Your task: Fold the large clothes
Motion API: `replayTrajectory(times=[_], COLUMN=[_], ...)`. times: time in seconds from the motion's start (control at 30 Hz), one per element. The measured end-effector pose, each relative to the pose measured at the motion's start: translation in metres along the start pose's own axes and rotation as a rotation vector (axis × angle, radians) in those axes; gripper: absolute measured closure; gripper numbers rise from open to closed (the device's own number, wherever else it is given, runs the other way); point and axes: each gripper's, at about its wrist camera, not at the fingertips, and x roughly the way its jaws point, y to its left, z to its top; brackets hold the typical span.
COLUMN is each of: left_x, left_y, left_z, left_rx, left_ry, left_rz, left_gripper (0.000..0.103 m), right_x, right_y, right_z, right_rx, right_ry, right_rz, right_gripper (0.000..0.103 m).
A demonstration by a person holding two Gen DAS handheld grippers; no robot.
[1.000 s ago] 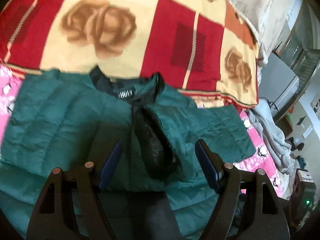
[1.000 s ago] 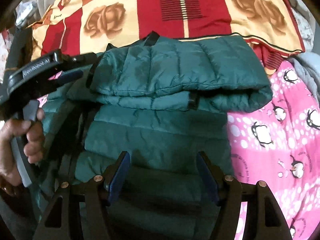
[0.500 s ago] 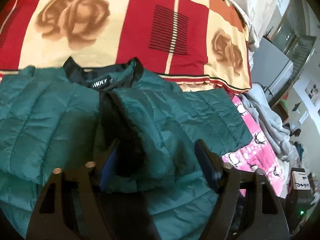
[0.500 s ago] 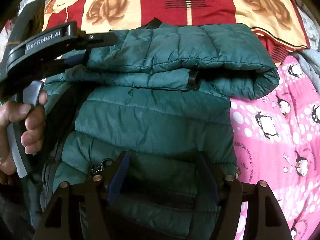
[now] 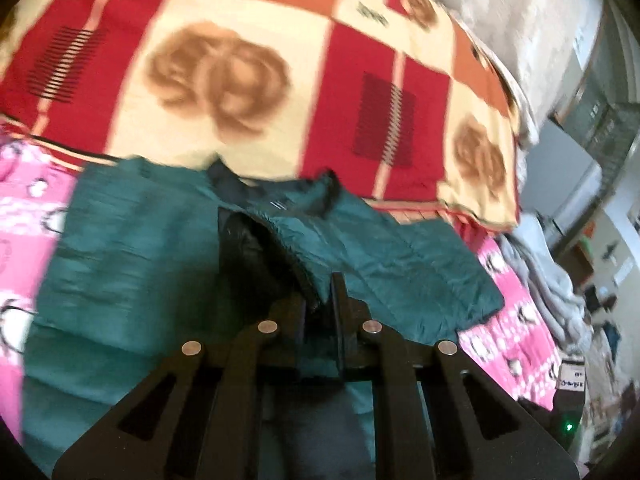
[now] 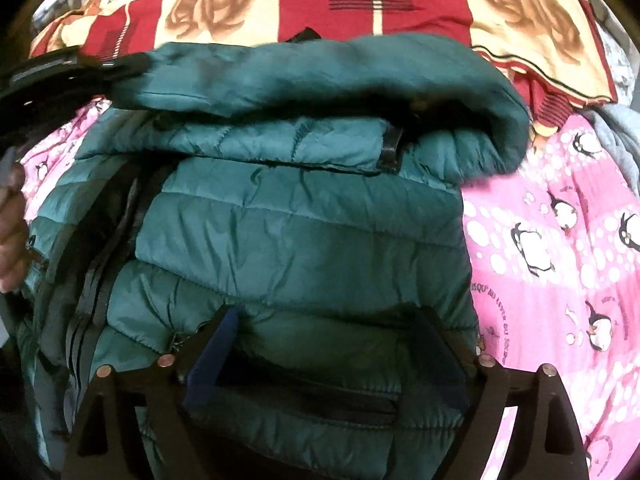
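A dark green quilted puffer jacket (image 5: 132,248) lies on the bed, collar toward the far side. My left gripper (image 5: 320,300) is shut on the jacket's sleeve cuff, whose black lining (image 5: 248,252) shows beside the fingers. In the right wrist view the sleeve (image 6: 320,76) is lifted and drawn across the jacket's body (image 6: 304,240), with the left gripper (image 6: 120,66) at its left end. My right gripper (image 6: 328,332) is open, its fingers straddling the jacket's lower front near the zipper (image 6: 96,280).
A red and cream rose-patterned blanket (image 5: 224,68) covers the far side of the bed. A pink penguin-print sheet (image 6: 560,240) lies under and right of the jacket. Grey clothes (image 5: 548,280) are heaped at the right edge, with furniture beyond.
My left gripper has closed on the sleeve cuff and lifted it. The sleeve now arches higher across the jacket. My right gripper has pushed further in over the jacket's lower front.
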Motion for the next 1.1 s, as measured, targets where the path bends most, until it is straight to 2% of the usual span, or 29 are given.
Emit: replayTrajectory(times=[0.17, 0.3, 0.4, 0.5, 0.53, 0.57, 0.6, 0.63, 0.67, 0.73, 0.8, 0.83, 0.93, 0.97, 1.03, 1.1], left_x=[-0.034, -0.048, -0.046, -0.028, -0.022, -0.016, -0.012, -0.013, -0.018, -0.032, -0.049, -0.061, -0.074, -0.070, -0.048, -0.024], left_y=[0.043, 0.067, 0.083, 0.097, 0.102, 0.109, 0.117, 0.125, 0.130, 0.132, 0.126, 0.120, 0.096, 0.084, 0.057, 0.040], left_z=[0.008, 0.009, 0.007, 0.000, -0.003, -0.007, -0.011, -0.015, -0.017, -0.017, -0.015, -0.011, 0.001, 0.007, 0.015, 0.015], left_rx=[-0.088, -0.135, -0.161, -0.188, -0.211, -0.244, -0.294, -0.351, -0.390, -0.422, -0.412, -0.391, -0.294, -0.236, -0.090, 0.010], left_ry=[-0.112, -0.157, -0.138, -0.042, -0.009, 0.025, 0.056, 0.065, 0.054, 0.004, -0.070, -0.137, -0.259, -0.272, -0.243, -0.195], left_rz=[0.081, 0.145, 0.189, 0.255, 0.282, 0.302, 0.308, 0.304, 0.301, 0.326, 0.385, 0.423, 0.435, 0.414, 0.370, 0.355], left_gripper=[0.093, 0.093, 0.093, 0.092, 0.087, 0.077, 0.071, 0.061, 0.057, 0.057, 0.057, 0.057, 0.057, 0.057, 0.057, 0.057], right_x=[0.002, -0.001, -0.002, -0.003, -0.004, -0.004, -0.005, -0.007, -0.015, -0.031, -0.045, -0.055, -0.065, -0.066, -0.064, -0.060], right_y=[0.005, 0.009, 0.012, 0.010, 0.011, 0.009, 0.007, 0.005, 0.000, -0.016, -0.038, -0.055, -0.083, -0.090, -0.093, -0.093], right_z=[0.002, -0.002, -0.001, -0.005, -0.004, -0.005, -0.004, -0.003, -0.001, 0.005, 0.011, 0.015, 0.030, 0.039, 0.055, 0.071], right_rx=[-0.015, -0.011, -0.019, -0.026, -0.028, -0.030, -0.033, -0.033, -0.023, 0.037, 0.128, 0.201, 0.303, 0.322, 0.323, 0.311], right_ry=[-0.005, -0.010, -0.001, 0.002, 0.003, 0.004, 0.006, 0.003, -0.020, -0.095, -0.174, -0.234, -0.342, -0.375, -0.420, -0.458], right_rz=[-0.013, -0.014, -0.012, -0.010, -0.010, -0.008, -0.003, 0.004, 0.015, 0.028, 0.020, -0.004, -0.058, -0.075, -0.075, -0.058], right_gripper=[0.015, 0.015, 0.014, 0.015, 0.015, 0.015, 0.015, 0.017, 0.027, 0.031, 0.031, 0.031, 0.032, 0.041, 0.053, 0.057])
